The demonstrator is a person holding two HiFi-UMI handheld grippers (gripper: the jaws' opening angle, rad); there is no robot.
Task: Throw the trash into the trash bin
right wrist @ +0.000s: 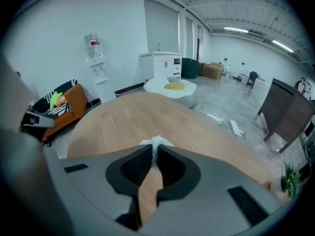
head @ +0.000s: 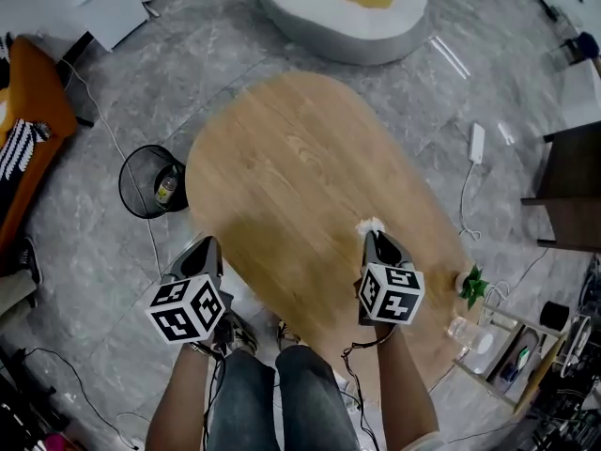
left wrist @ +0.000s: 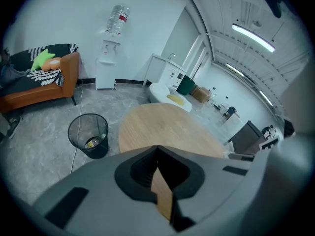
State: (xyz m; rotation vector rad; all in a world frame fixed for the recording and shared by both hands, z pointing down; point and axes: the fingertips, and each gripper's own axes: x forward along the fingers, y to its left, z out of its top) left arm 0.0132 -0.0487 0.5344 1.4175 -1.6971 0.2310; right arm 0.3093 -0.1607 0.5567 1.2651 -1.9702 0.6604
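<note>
1. My right tongs (head: 373, 237) are clamped on a crumpled white paper wad (head: 370, 224), over the near edge of the tabletop (head: 291, 167).
2. My left tongs (head: 201, 248) are pressed together and empty, just off the tabletop's near-left edge.
3. The trash bin (head: 134, 198) stands on the floor beside the tabletop's left edge, with a bottle (head: 166, 188) inside.
4. The pickup looks done. I still have to carry the wad over and drop it in.

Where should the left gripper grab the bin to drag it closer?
Probably the bin by its rim, near side, from above: one jaw inside, one outside. It stands upright, top open, and its round wall looks too wide to span. The left gripper is shut now, so open it first.
</note>
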